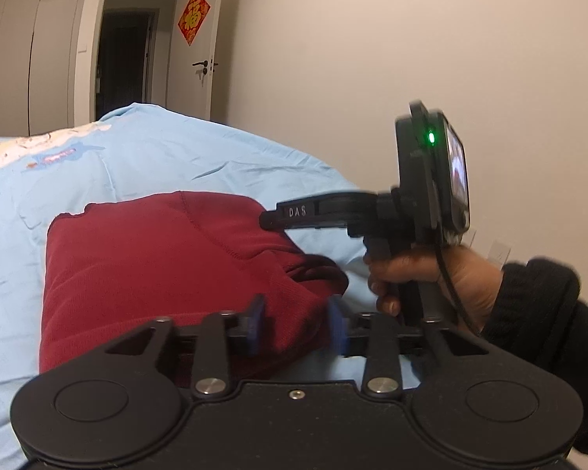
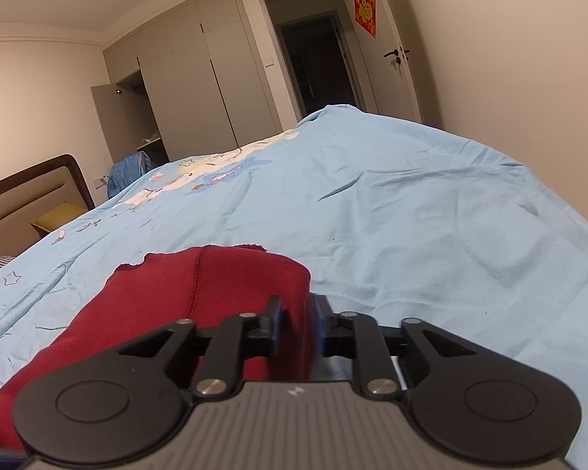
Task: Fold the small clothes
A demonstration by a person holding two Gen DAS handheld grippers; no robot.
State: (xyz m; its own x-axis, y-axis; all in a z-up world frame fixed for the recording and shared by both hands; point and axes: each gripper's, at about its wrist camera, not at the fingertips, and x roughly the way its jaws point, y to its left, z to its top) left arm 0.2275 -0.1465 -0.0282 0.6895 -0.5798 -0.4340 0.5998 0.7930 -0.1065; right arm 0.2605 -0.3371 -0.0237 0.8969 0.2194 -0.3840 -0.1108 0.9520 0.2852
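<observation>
Both grippers work a red garment (image 1: 164, 274) on a bed (image 2: 392, 215) covered in pale blue, the landmark for all that follows. Largest in view, the bed runs away toward a wardrobe (image 2: 200, 78) and an open doorway (image 2: 313, 62) beyond its far end. On the bed's near part lies the garment, already doubled into a thick block with a ragged far edge and a stitched seam running down its top layer. At the block's near right corner the left gripper (image 1: 298, 325) straddles the cloth with its blue pads set apart; whether they pinch the fabric or merely flank it cannot be told. Further up the bed along the block's right edge, the right gripper (image 2: 296, 325) stands with its fingers narrowly parted and red cloth filling the gap, apparently gripping that edge; the left view shows it side-on in a hand (image 1: 431, 286) with a dark sleeve. The step in hand looks like the next fold or a squaring of the block. To do it well, both grips should take every layer at the edge, lift together and low, carry the cloth straight across the bed so the edges meet, and let go only once it lies flat.
</observation>
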